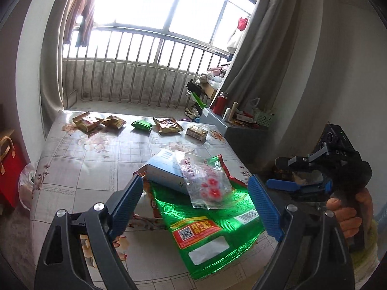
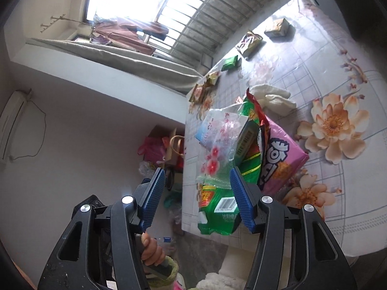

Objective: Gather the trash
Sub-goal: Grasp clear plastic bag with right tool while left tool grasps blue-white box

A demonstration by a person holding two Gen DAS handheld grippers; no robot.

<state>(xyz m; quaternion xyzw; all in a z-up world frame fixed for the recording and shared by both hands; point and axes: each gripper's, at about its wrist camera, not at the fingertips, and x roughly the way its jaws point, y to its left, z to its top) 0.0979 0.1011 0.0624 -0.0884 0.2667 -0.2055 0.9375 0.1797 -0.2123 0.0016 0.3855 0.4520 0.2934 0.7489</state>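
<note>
Both tongs, left [image 1: 196, 200] and right [image 2: 197, 198], gape empty before the wrapper pile [image 1: 205, 193]

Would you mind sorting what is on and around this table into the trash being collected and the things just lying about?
Trash to collect:
- green bag
- clear flowered wrapper
- pink snack bag
- small green packet
- gold wrappers

Lying about:
- red flask
- red tote
- white basket

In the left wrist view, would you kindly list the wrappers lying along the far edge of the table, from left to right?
Crumpled gold wrapper with red print → smaller gold packet → shiny green foil packet → torn gold and red wrapper → small tan box-like packet.
</note>
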